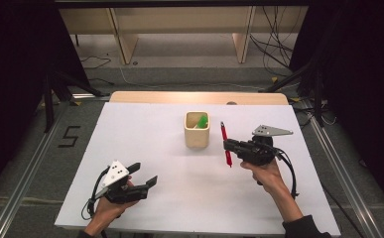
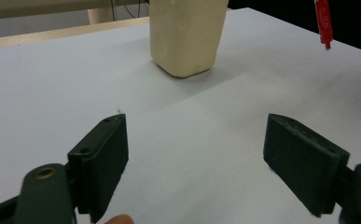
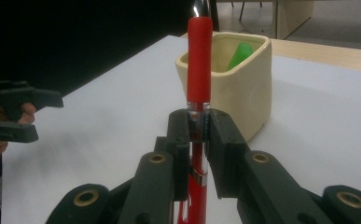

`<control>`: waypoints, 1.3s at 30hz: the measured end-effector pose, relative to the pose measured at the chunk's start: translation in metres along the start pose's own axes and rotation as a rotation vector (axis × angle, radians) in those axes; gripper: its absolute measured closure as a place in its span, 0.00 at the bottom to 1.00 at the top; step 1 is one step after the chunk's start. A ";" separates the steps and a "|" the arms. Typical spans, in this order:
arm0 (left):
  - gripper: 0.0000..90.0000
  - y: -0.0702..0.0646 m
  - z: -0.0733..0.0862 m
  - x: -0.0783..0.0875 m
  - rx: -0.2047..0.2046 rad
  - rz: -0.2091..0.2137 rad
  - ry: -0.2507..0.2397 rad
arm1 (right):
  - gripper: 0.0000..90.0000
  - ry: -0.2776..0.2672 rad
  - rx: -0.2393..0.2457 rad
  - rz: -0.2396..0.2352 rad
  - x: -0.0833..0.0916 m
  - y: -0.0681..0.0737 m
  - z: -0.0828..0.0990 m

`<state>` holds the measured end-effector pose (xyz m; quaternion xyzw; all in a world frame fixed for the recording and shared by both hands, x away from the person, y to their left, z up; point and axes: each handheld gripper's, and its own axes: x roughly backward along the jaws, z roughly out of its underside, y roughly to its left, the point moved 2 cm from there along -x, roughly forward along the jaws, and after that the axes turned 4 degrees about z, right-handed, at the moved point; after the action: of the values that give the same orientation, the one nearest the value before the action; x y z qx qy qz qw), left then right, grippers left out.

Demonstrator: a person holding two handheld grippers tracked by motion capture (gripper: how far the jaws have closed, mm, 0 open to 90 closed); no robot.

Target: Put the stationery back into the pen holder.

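Right gripper clamps red pen upright just right of cup, left gripper idle, jaws apart, near-left; pen could twist, clip cup rim.

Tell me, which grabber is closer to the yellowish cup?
Right. The right gripper, shut on a red pen, is just beside the cup. The left gripper hangs open farther back, near the table's front edge.

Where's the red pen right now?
High view: red pen clamped in the right gripper, just right of the cream cup.
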<state>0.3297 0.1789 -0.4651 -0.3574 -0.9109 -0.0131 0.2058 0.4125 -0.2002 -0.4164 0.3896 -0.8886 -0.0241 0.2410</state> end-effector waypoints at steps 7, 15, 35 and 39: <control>0.24 0.000 0.000 0.000 -0.003 -0.002 0.001 | 0.89 -0.038 -0.021 0.016 -0.001 0.004 0.002; 0.24 0.000 0.000 0.000 0.003 -0.004 -0.003 | 0.89 -0.073 -0.032 0.031 -0.003 0.005 0.000; 0.24 0.001 0.000 0.000 0.007 -0.007 -0.005 | 0.89 -0.162 -0.034 0.077 -0.025 0.012 -0.038; 0.24 0.001 0.000 0.001 0.007 -0.007 -0.008 | 0.89 -0.167 -0.026 0.082 -0.032 0.016 -0.050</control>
<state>0.3298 0.1800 -0.4650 -0.3534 -0.9130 -0.0091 0.2034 0.4425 -0.1594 -0.3818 0.3464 -0.9204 -0.0582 0.1718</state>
